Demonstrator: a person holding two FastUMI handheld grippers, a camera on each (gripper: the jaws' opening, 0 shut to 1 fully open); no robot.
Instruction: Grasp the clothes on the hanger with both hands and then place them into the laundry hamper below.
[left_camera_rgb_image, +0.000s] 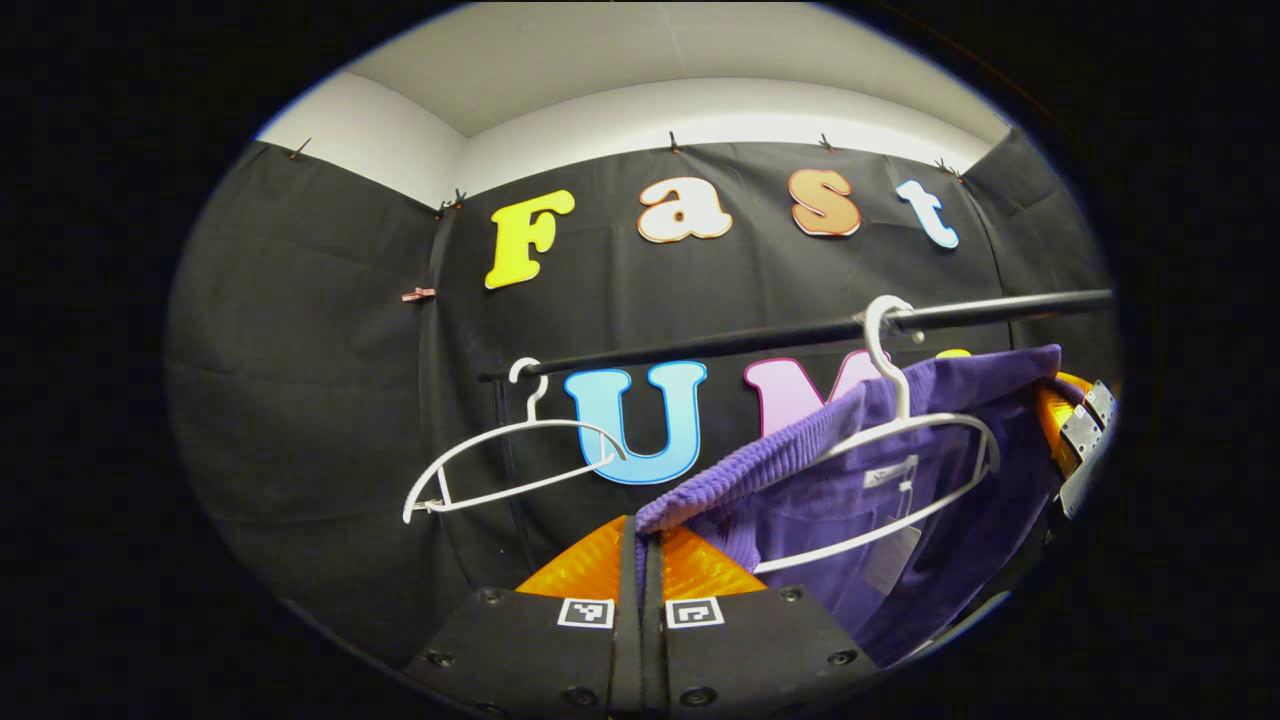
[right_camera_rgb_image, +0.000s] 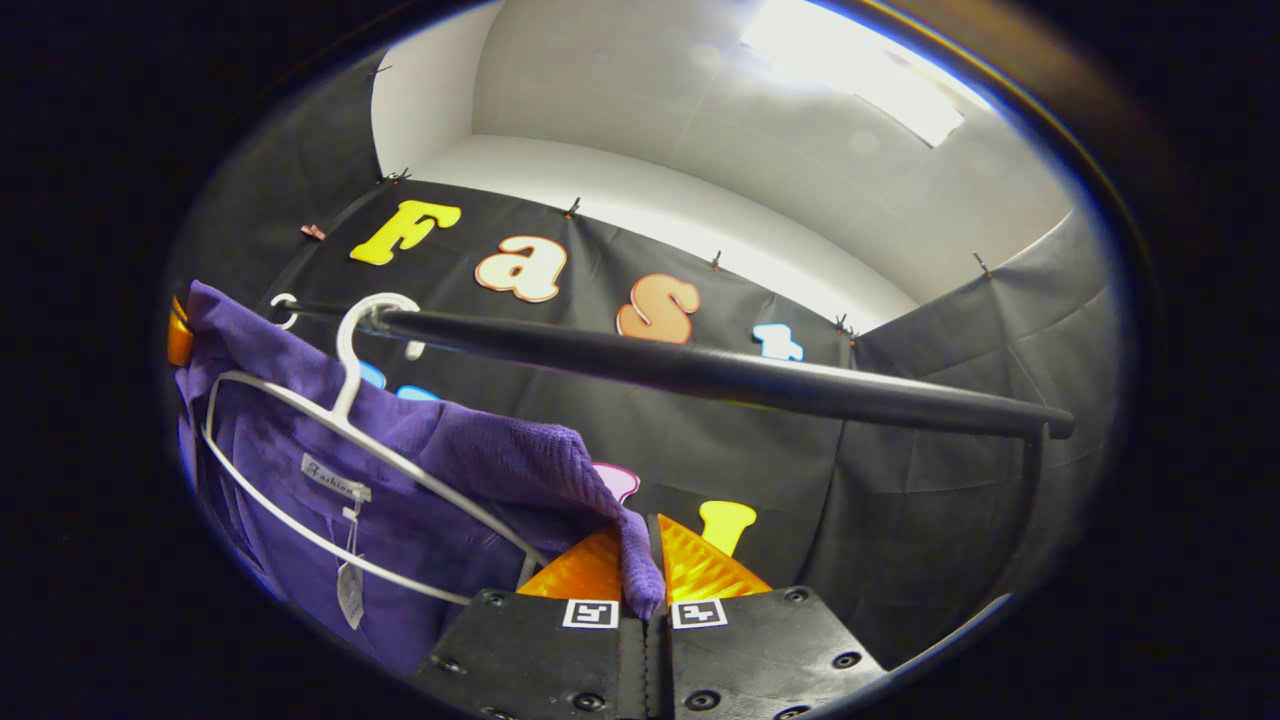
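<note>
We hold a purple knitted garment (left_camera_rgb_image: 800, 500) by both ends while it is draped over a white plastic hanger (left_camera_rgb_image: 900, 470) that hooks on a black horizontal clothes rail (left_camera_rgb_image: 760, 340).

In the left gripper view, our left gripper (left_camera_rgb_image: 640, 545) has its orange ribbed fingers (left_camera_rgb_image: 585, 565) drawn together with almost no gap, and the ribbed purple hem of the garment is pinched between them at the tips. From there the cloth climbs up and to the right, over the hanger's shoulder, toward the far edge, where the orange and black body of our right gripper (left_camera_rgb_image: 1075, 430) sits against the fabric. A second, bare white hanger (left_camera_rgb_image: 500, 465) hangs on the same rail well to the left, apart from the garment.

In the right gripper view, our right gripper (right_camera_rgb_image: 648, 560) is likewise closed narrow, its orange fingers (right_camera_rgb_image: 700, 565) clamped on a fold of the same purple knit, which spills down between them. The garment stretches away to the left across the hanger, its neck label and a small hanging tag (right_camera_rgb_image: 350, 590) showing inside the wire outline. The rail runs overhead from the hanger's hook across to a black upright post (right_camera_rgb_image: 1030, 500) on the right.

The garment is on its hanger, gripped at both ends.
</note>
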